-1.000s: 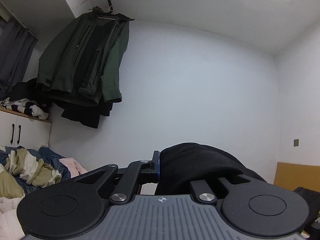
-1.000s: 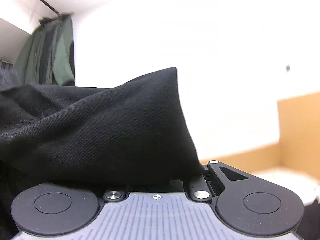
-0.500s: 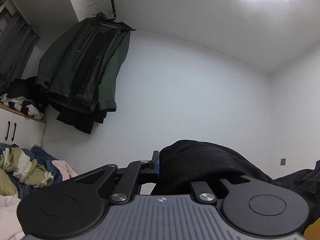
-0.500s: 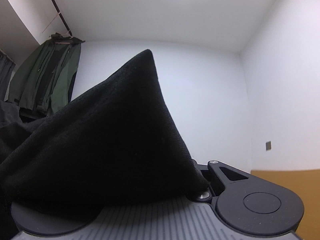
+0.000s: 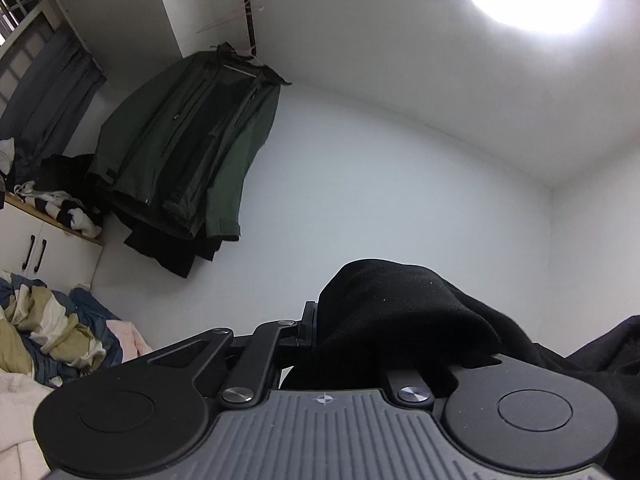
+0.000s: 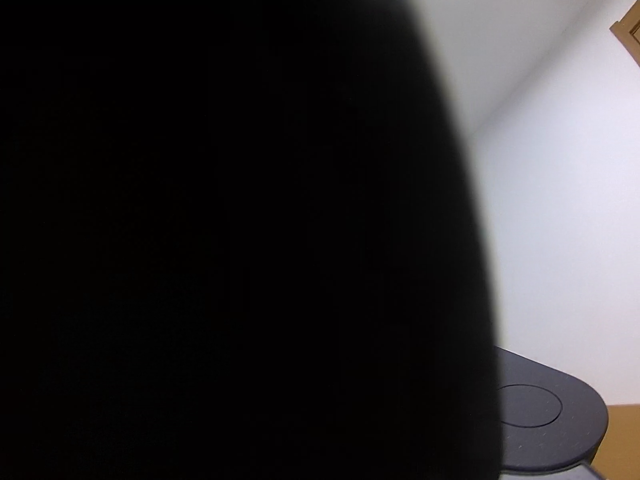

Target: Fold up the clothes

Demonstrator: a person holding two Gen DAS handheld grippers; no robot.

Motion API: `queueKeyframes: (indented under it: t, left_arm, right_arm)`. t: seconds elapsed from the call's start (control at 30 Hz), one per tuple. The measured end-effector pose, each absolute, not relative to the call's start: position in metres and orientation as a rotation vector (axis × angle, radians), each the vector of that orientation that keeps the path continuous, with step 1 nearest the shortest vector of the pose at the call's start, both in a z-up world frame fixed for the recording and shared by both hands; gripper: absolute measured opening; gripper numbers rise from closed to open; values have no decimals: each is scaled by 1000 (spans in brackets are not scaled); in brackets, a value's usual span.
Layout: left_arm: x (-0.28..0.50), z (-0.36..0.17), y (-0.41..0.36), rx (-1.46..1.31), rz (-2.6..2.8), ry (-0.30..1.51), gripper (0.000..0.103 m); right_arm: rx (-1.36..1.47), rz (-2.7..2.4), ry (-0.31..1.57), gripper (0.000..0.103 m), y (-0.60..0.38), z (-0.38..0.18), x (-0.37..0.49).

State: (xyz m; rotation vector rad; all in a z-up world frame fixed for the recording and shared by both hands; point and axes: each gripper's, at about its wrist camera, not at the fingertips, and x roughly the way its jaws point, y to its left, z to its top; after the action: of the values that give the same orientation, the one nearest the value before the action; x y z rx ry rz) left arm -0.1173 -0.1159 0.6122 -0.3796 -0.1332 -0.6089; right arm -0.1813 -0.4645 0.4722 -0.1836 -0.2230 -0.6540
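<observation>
I find the left gripper [image 5: 316, 332] tilted up toward the ceiling, its fingers drawn narrow and clamped on a bunched edge of the black garment [image 5: 400, 312]; the cloth humps over the right finger and trails off toward the lower right of that view. I judge the grip is taken at an edge so the garment can hang free under its own weight and open out, which a fold needs. In the right wrist view the same black garment [image 6: 220, 220] lies so close to the lens that it blanks most of the picture; only a part of the gripper body shows at the lower right. Its fingers are hidden, so I cannot tell whether the right gripper is clamped on the cloth or merely draped by it. The garment is therefore held in the air between the two views, not lying on any surface I can see. A green jacket [image 5: 192, 156] hangs on the wall, and loose bedding [image 5: 52, 332] lies heaped at lower left; neither is touched. Whether the lift is to spread the piece for a fold or to carry a folded piece, these views do not settle. Risk noted: the right camera is blinded.
</observation>
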Motion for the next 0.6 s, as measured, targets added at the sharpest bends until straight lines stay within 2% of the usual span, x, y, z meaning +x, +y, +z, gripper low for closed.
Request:
queueKeyframes:
  t: [0.23,0.4,0.6]
  left_arm:
    - [-55,552,-163,-340,-558,10,4]
    - [20,463,-208,-346,-537,215,4]
    - [100,356,-270,-283,-503,336,4]
  right_arm:
    - [-145,-635,-29,15,-516,404,-107]
    - [-117,-618,110,15,-553,354,-54]
    - [-83,-566,249,15,-611,237,48]
